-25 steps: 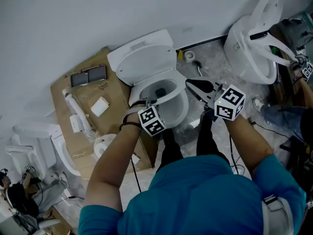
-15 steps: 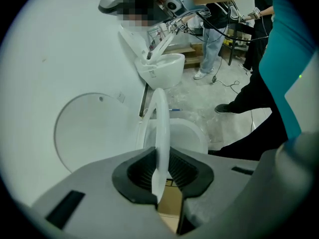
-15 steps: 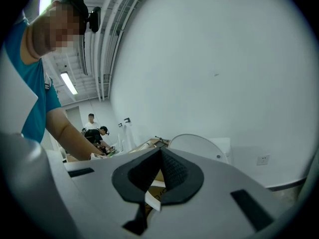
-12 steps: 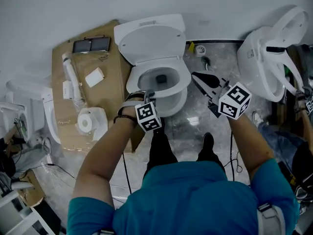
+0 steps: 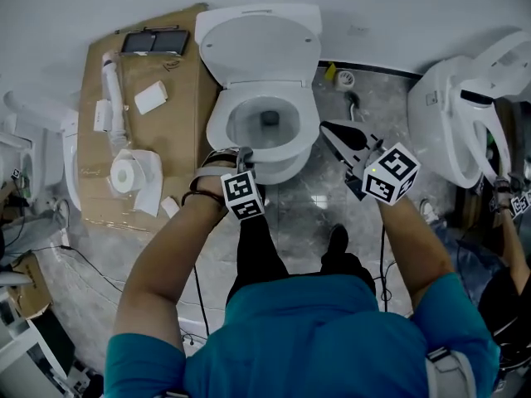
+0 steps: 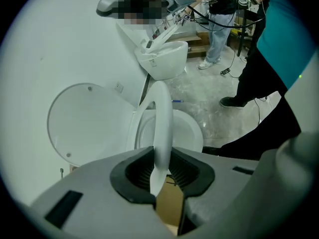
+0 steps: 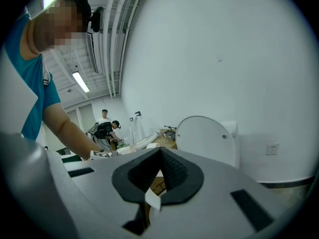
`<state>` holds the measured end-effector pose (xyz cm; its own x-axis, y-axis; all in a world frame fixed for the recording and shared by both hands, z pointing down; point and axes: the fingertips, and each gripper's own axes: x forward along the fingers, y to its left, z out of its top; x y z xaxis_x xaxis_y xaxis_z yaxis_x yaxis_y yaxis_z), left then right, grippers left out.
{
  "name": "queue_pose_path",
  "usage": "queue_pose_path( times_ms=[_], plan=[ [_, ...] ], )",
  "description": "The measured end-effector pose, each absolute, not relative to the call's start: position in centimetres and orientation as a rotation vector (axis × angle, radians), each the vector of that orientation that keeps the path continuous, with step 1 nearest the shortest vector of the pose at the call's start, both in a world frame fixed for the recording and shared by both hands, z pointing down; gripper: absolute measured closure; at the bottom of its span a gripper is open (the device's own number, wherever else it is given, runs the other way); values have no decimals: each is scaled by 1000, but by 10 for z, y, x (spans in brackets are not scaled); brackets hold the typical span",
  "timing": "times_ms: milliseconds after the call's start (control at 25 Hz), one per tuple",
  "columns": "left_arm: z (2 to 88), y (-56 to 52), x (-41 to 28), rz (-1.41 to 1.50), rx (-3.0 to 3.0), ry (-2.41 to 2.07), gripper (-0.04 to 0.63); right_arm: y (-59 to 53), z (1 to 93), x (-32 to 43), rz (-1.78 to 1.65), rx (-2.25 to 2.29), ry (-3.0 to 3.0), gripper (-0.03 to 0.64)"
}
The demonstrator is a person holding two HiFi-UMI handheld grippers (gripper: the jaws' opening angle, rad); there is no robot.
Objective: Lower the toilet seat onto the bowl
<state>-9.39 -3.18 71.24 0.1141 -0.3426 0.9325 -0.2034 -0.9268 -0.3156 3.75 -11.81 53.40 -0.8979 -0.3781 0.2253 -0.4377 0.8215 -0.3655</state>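
White plastic toilet seat (image 6: 160, 123) hangs tilted above the bowl (image 6: 195, 128), front rim pinched edge-on by the left gripper (image 6: 162, 166), whose jaws have just been easing apart, long axis running toward the bowl's rear; right gripper (image 7: 160, 158), jaws together, idles beside the bowl.

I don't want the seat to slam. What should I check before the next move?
1. Grip: left gripper on toilet seat, ok; the seat sits between its fingers, which have just been opening.
2. Contact: toilet seat resting on bowl, not ok; a gap shows.
3. Rim: visible bowl rim free of objects, ok.
4. Clearance: right gripper away from the toilet seat, ok; shut and empty.
5. Behind: lid fully raised, ok.
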Motion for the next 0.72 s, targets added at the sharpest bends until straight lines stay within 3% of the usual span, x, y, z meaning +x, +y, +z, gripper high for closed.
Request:
queue_pose_path(
  times_ms=[720],
  plan=[
    [761, 5, -94, -1995, -2204, 497, 499, -101, 564, 21, 643, 574, -2862, 620]
  ],
)
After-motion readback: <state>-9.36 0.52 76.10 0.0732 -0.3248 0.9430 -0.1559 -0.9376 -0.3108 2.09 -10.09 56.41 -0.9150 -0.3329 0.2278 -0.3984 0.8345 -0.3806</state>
